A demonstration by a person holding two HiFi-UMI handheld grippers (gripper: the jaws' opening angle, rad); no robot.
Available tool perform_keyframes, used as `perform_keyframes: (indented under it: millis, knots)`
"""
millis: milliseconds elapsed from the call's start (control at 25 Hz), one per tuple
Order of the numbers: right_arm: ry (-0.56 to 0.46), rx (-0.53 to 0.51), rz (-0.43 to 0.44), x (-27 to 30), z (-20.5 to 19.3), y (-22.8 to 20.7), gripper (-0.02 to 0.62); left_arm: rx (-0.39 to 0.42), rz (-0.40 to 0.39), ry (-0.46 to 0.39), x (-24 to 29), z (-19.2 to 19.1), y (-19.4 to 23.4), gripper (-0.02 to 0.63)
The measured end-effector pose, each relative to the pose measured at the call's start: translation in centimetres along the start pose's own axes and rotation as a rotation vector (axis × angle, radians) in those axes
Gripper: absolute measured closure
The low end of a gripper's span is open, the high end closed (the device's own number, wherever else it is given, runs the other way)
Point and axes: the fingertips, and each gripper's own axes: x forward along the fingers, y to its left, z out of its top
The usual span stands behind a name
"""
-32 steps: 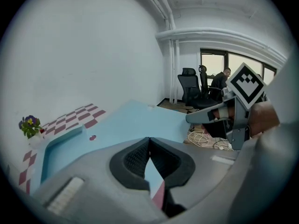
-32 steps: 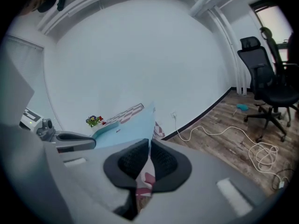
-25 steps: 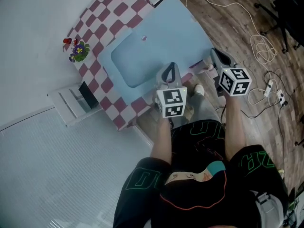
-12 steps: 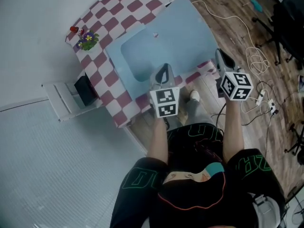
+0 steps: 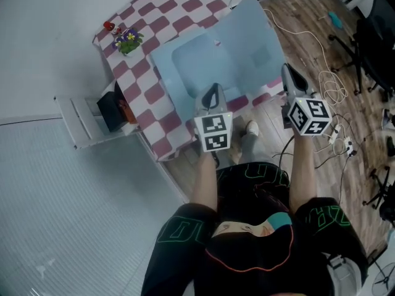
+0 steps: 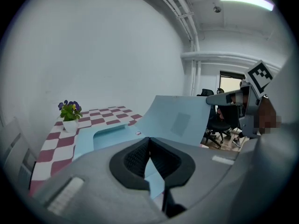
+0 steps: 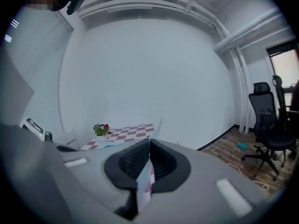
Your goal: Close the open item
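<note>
Closing swing is being worked on the light-blue folder, which is lying on the checkered table. Its left half is flat and its right cover is being held raised, reaching out past the table's edge over the floor. Fingers of the left gripper are being pressed together on the folder's near edge, close to where the cover is rising from the flat half; which half they are on is not being shown clearly. Fingers of the right gripper are being clenched on the cover's outer edge, seen edge-on as a thin blue sheet. Judgement: the step is probably being done best if the right gripper is being led up and over toward the flat half in an arc about the fold, while the left is being used as a pivot and not being pulled sideways. The sheet looks thin and likely to flex, so both grips should be rolled with the cover's plane, otherwise a crease is being risked. Dragging the flat half off the table is the other hazard. Release is best being held back until the cover is lying flat. The flower pot is standing well apart at the far corner, out of the path.
</note>
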Motion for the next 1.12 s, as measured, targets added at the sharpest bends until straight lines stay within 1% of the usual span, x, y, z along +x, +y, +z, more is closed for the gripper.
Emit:
perform_keyframes:
  millis: [160, 360, 720, 920, 1120]
  knots:
    - [-0.027, -0.024, 0.019, -0.1, 1.1, 2.6, 0.588, -0.016, 0.012, -0.009, -1.1, -0.1, 1.7, 0.597]
    - [-0.049, -0.048, 0.034, -0.1, 2.1, 5.4, 0.588, -0.039, 0.007, -0.038, -2.6, 0.1, 3.5, 0.597]
    - [-0.082, -0.139, 0.071, 0.3, 3.4, 11.6, 0.588, -0.035, 0.041, -0.090, -5.8, 0.8, 7.5, 0.597]
    - [-0.087, -0.200, 0.113, 0.5, 4.0, 15.1, 0.588, -0.063, 0.076, -0.125, -7.7, 1.1, 10.1, 0.597]
    - [-0.062, -0.278, 0.175, 1.3, 3.5, 19.0, 0.588, -0.073, 0.104, -0.156, -9.6, 1.6, 11.9, 0.597]
